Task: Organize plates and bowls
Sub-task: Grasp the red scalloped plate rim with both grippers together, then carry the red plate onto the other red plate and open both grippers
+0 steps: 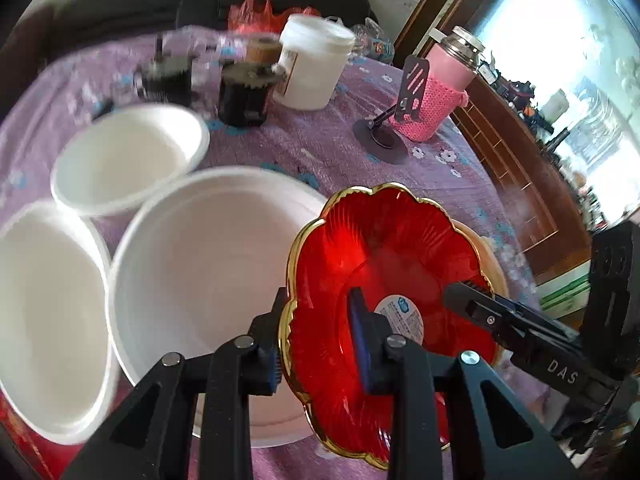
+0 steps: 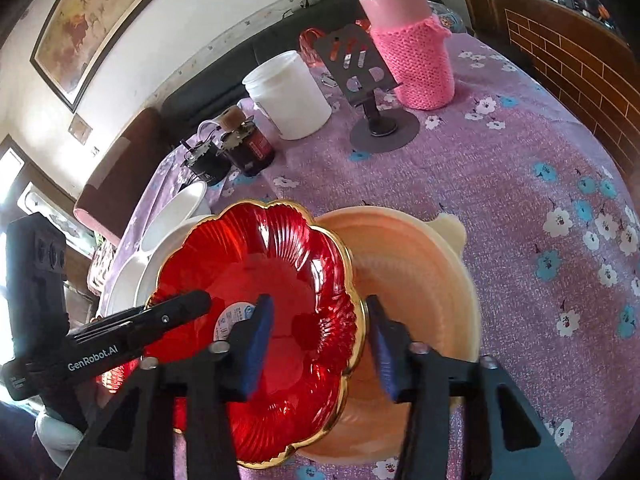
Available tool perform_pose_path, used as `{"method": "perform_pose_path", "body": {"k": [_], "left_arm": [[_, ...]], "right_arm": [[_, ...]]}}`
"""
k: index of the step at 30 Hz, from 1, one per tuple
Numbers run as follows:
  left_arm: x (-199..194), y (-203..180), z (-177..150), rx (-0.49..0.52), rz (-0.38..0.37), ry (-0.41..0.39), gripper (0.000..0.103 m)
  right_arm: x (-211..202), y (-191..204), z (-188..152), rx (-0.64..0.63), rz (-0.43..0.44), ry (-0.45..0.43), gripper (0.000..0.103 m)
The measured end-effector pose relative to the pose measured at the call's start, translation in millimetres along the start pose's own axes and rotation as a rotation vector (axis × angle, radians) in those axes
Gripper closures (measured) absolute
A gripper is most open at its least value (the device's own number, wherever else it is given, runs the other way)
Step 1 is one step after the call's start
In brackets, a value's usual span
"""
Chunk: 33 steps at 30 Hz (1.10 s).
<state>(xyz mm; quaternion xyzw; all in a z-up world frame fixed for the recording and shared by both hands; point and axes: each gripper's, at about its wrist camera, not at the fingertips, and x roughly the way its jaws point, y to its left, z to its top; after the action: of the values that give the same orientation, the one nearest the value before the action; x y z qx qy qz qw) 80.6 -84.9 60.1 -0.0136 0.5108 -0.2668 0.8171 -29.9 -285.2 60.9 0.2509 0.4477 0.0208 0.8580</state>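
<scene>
Both grippers are at the red dish (image 1: 384, 276), so the step in hand looks like a 2-handed pickup of it.

Nearest in the left wrist view, the left gripper (image 1: 320, 340) straddles the dish's gold rim: 1 blue pad lies inside, by the label sticker (image 1: 400, 316), and the other finger sits outside the rim over the big white plate (image 1: 208, 264). The jaws are narrow, yet a gap shows on each side of the rim, so I read them as not yet pressing.

In the right wrist view, the right gripper (image 2: 316, 344) straddles the opposite rim, 1 pad inside the dish and 1 outside over the cream plate (image 2: 416, 280). Daylight shows between pads and rim here too, so it is still apart. Both grippers point steeply down at the cloth (image 2: 520, 184).

The dish sits tilted on the cream plate, with its edge overlapping the white plate. Beyond lie 2 more white bowls (image 1: 128, 156), then a white tub (image 2: 288, 96), dark jars (image 2: 248, 148), a phone stand (image 2: 368, 92) and a pink flask (image 2: 412, 48).

The next move, I judge, calls for both jaws to nip the thin rim together, then a level lift; glassy ribbed ware may slip if 1 side grips early.
</scene>
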Motion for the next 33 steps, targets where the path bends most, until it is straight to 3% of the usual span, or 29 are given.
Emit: {"method": "perform_pose_path", "body": {"k": [2, 5, 18, 26, 33], "left_arm": [[-2.8, -1.8, -1.8, 0.007, 0.021, -0.020, 0.076], [-6.2, 0.1, -3.2, -0.010, 0.012, -0.029, 0.078], [-72.5, 5.8, -17.0, -0.055, -0.005, -0.173, 0.078], [-149.4, 66.9, -51.3, -0.162, 0.036, -0.290, 0.078], [-197.1, 162.2, -98.2, -0.312, 0.134, -0.335, 0.078]], "right_arm": [[0.2, -4.2, -1.2, 0.017, -0.003, 0.002, 0.073], [-3.1, -15.1, -3.1, 0.070, 0.046, -0.003, 0.083], [-54.1, 19.7, -8.0, 0.051, 0.145, -0.110, 0.085], [-63.4, 96.9, -24.3, -0.057, 0.225, -0.097, 0.084], [-24.3, 199.3, -54.4, -0.174, 0.303, -0.002, 0.084]]}}
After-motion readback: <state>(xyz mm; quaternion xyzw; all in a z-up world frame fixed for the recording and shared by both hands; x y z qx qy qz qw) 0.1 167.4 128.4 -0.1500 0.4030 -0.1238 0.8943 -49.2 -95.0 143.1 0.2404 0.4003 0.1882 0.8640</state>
